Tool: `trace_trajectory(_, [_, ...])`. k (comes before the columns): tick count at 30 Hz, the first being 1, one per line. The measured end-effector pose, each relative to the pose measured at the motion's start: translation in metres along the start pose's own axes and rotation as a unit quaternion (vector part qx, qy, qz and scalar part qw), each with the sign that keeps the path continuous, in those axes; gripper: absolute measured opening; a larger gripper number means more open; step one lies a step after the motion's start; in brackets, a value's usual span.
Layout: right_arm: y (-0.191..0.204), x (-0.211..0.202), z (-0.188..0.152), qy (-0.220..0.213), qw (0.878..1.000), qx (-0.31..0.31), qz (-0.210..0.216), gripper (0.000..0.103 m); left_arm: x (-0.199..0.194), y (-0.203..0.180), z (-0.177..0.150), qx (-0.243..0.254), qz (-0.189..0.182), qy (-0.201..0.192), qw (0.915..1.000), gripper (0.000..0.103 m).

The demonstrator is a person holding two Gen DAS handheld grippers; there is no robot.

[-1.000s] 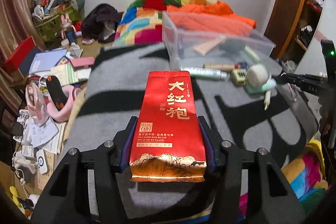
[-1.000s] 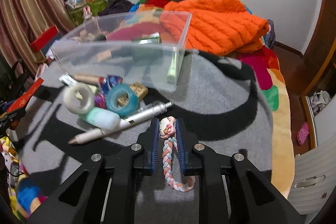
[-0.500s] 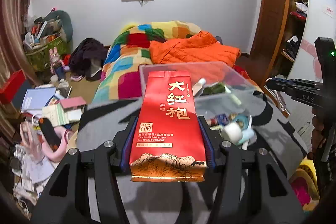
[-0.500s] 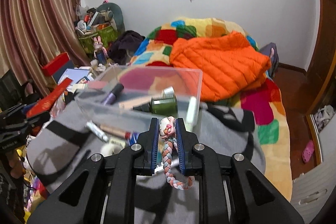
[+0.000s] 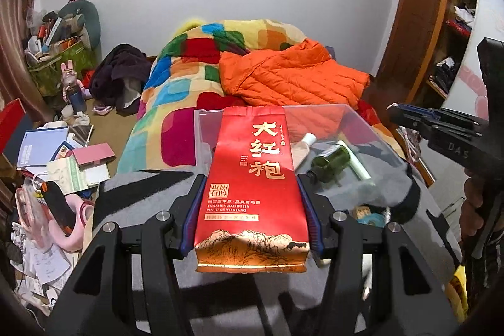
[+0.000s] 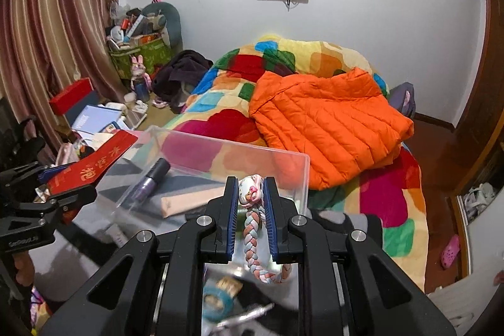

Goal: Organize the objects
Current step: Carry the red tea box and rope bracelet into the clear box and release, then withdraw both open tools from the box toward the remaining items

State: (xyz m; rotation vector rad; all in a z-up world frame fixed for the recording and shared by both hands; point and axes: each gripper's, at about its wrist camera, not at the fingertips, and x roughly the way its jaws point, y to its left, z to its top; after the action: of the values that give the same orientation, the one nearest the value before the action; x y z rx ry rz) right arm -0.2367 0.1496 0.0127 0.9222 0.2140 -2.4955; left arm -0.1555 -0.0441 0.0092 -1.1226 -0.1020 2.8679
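My left gripper [image 5: 250, 194] is shut on a red tea packet [image 5: 252, 181] with gold Chinese lettering, held above the near left corner of a clear plastic bin [image 5: 201, 128]. Inside the bin lie a dark green bottle [image 5: 330, 161], a white tube and a pale bottle. My right gripper [image 6: 249, 192] is shut on a braided pastel cord [image 6: 253, 238] with a small charm at its top, raised over the bin's near wall [image 6: 302, 175]. In the right wrist view the bin holds a purple bottle [image 6: 151, 178] and a beige box [image 6: 192, 200]; the left gripper [image 6: 60, 181] with the red packet [image 6: 94, 162] shows at left.
The bin rests on a grey and black blanket [image 5: 141, 188] on a bed with a patchwork quilt [image 5: 189, 74] and an orange jacket [image 6: 324, 118]. A blue tape ring [image 6: 214, 301] and a silver pen lie below the right gripper. Papers and boxes [image 5: 63, 153] clutter the floor at left.
Both grippers have risen and moved toward the bin with their loads still held. The bin's inside now shows from above, and the loose items on the blanket have dropped low or out of view.
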Motion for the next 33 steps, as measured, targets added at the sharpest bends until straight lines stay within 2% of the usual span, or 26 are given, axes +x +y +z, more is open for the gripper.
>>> trace_trajectory(4, [0.004,0.029,0.002,0.026,1.0,-0.006,-0.005,0.014,0.018,0.004,0.005,-0.01,-0.006,0.018,0.9998,0.055])
trace_trajectory(10, [0.009,0.065,-0.013,0.071,0.997,-0.01,0.004,0.014,0.043,-0.001,0.011,0.002,-0.006,0.044,0.999,0.055])
trace_trajectory(15, [0.018,0.076,-0.019,0.091,0.995,-0.023,0.018,0.015,0.053,-0.011,0.011,0.017,-0.015,0.055,0.9983,0.055])
trace_trajectory(18, [0.02,0.079,-0.021,0.106,0.994,-0.024,0.03,0.019,0.052,-0.017,0.01,0.025,-0.017,0.055,0.998,0.055])
trace_trajectory(22, [0.017,0.071,-0.022,0.102,0.994,-0.02,0.036,0.028,0.045,-0.021,0.009,0.033,-0.014,0.051,0.998,0.058])
trace_trajectory(24, [0.015,0.063,-0.021,0.095,0.995,-0.014,0.041,0.034,0.038,-0.024,0.008,0.038,-0.009,0.046,0.9982,0.061])
trace_trajectory(28, [0.01,0.041,-0.021,0.079,0.996,-0.01,0.043,0.039,0.019,-0.03,0.007,0.048,-0.006,0.024,0.9985,0.068])
trace_trajectory(30, [0.008,0.03,-0.023,0.071,0.997,-0.009,0.038,0.044,0.01,-0.033,0.006,0.051,-0.005,0.015,0.9986,0.075])
trace_trajectory(33, [0.003,0.012,-0.029,0.057,0.998,-0.007,0.031,0.053,-0.004,-0.039,0.002,0.06,-0.003,0.002,0.9982,0.077])
